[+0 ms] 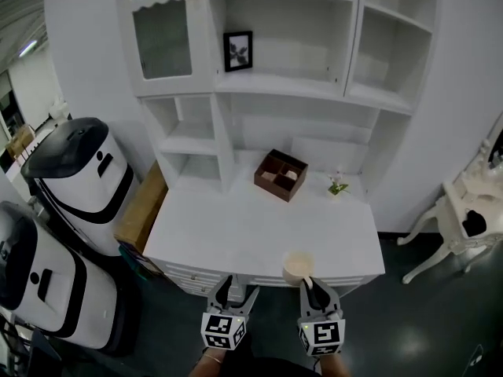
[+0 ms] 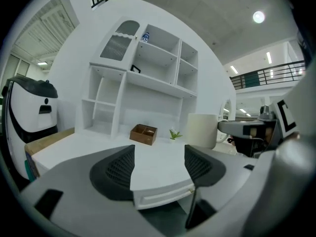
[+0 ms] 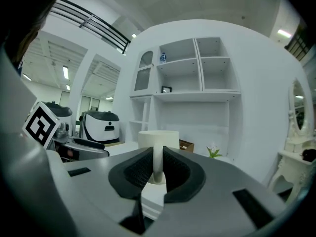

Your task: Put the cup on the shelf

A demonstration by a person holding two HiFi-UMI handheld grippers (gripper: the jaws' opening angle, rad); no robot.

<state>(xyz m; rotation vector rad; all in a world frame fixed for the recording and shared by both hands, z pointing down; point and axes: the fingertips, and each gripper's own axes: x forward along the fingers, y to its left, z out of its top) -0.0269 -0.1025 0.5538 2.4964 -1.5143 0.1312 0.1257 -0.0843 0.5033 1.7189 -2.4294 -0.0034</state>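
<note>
A cream cup (image 1: 298, 267) hangs over the front edge of the white counter (image 1: 236, 226), level with the right gripper. My right gripper (image 1: 308, 284) is shut on the cup's handle; in the right gripper view the handle (image 3: 157, 162) stands pinched between the two dark pads, with the cup body (image 3: 158, 138) beyond them. My left gripper (image 1: 236, 290) is open and empty just left of it, short of the counter's front. The left gripper view shows the cup (image 2: 202, 130) off to its right. The white shelf unit (image 1: 275, 86) rises behind the counter with open compartments.
A brown divided box (image 1: 280, 174) and a small plant (image 1: 338, 185) sit at the back of the counter. A framed picture (image 1: 238, 50) stands on an upper shelf. Two white machines (image 1: 78, 171) and a cardboard box (image 1: 141, 206) are at left, white furniture (image 1: 464, 214) at right.
</note>
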